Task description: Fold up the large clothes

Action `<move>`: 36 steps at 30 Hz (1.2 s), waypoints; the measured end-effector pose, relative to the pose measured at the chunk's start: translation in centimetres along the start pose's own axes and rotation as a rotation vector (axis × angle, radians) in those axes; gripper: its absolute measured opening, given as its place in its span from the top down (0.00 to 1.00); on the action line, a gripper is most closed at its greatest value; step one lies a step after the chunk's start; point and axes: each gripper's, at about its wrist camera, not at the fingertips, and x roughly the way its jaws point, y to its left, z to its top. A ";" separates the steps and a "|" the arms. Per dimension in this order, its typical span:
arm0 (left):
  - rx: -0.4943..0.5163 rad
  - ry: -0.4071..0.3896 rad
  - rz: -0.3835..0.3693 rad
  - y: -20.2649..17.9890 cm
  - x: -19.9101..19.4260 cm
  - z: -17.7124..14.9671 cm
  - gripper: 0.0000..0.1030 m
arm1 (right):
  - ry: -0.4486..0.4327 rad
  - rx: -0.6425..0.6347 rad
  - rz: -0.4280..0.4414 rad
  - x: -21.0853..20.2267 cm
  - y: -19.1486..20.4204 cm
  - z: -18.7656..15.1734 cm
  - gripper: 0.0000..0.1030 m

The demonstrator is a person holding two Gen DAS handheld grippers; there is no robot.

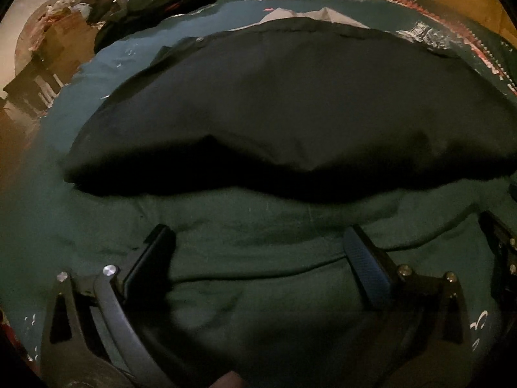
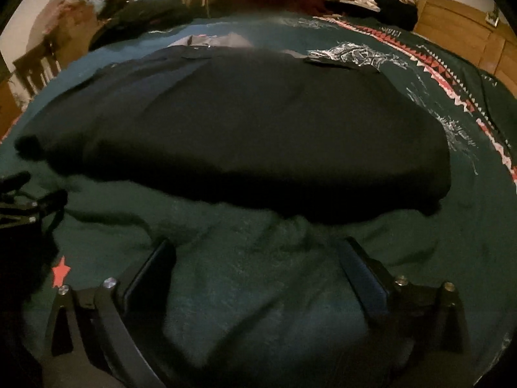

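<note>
Dark garment [image 1: 290,103] laid flat across a teal bed cover [image 1: 258,242], spread wide, near hem bulging slightly toward both cameras; same dark garment [image 2: 252,129] seen in the right wrist view with a grey lining or collar [image 2: 210,40] showing at the far end. Left gripper [image 1: 258,249] held low above the cover, just short of the near hem, fingers [image 1: 155,252] spread wide, nothing between them. Right gripper [image 2: 258,258] likewise apart from the cloth, fingers [image 2: 362,271] wide open and empty. Judged soft, limp and fairly light; thin woven fabric, likely to slide a little over the fleecy cover and to sag or drape once lifted, no fragility. Large span judged to call for two holds at once. Best purchase judged at the near hem corners, left corner [image 1: 74,174] and right corner [image 2: 436,200], pinching both layers at the edge rather than the middle, where only a loose fold would come up. Risk noted: catching the bed cover along with the hem, given the fingers' low approach. Picture dim and blurred; seams and fastenings not clearly readable.
</note>
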 end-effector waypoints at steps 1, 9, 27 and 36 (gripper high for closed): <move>-0.003 0.009 0.012 -0.1 0.0 0.1 0.00 | 0.000 0.001 -0.001 0.1 0.1 0.0 0.00; -0.035 -0.042 0.041 -0.6 0.4 -0.3 0.00 | 0.022 0.043 0.004 1.0 -0.3 0.5 0.00; -0.022 -0.098 0.072 -0.8 0.4 -0.6 0.00 | -0.017 0.051 0.025 1.6 -0.5 0.4 0.00; -0.021 -0.099 0.075 -0.9 0.4 -0.6 0.00 | -0.020 0.051 0.026 1.6 -0.4 0.3 0.00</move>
